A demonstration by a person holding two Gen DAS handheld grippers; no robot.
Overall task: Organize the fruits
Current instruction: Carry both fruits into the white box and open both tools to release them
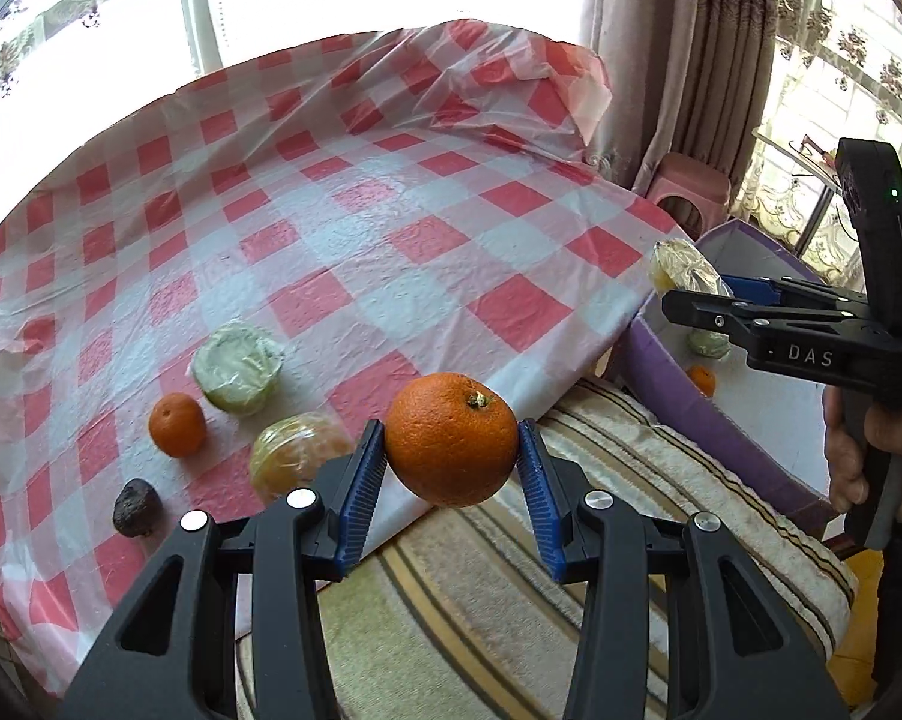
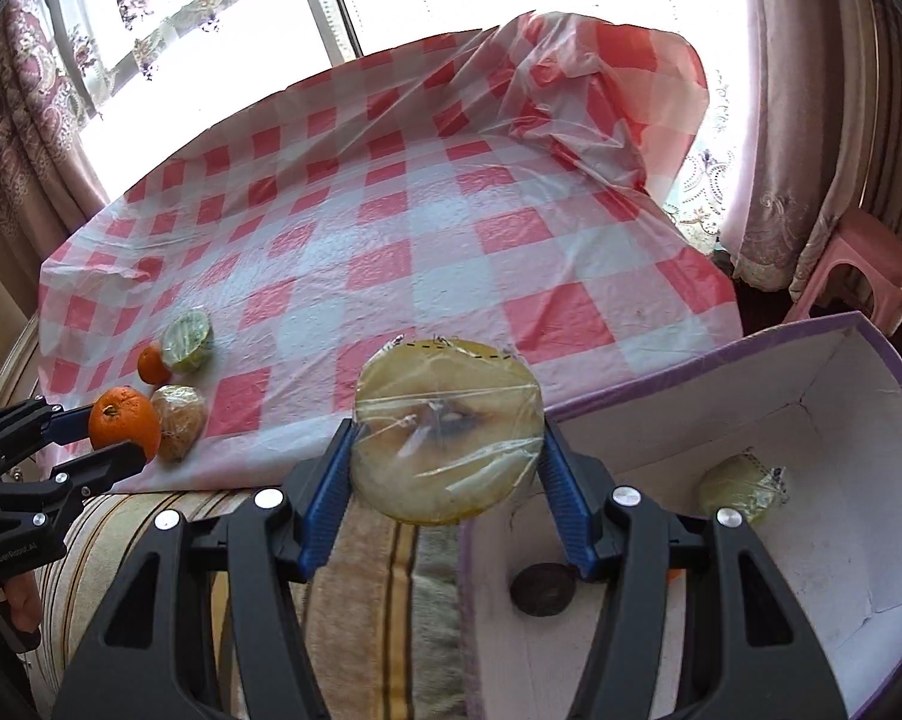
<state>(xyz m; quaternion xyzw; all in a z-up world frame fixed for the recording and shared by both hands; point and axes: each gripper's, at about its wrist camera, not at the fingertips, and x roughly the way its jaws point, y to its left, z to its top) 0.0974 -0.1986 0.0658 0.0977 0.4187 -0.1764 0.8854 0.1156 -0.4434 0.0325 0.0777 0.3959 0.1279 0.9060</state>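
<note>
Orange between left gripper fingers

My two handheld grippers: black frames, blue fingers.

On my left gripper I see black plastic arms with triangular cut-outs, round silver screw heads at the pivots, and ribbed blue finger pads. My right gripper has the same build; from the left camera its side carries white "DAS" lettering and a small green light on a tall black housing. A bare-skinned right hand shows at the grey handle.
</note>
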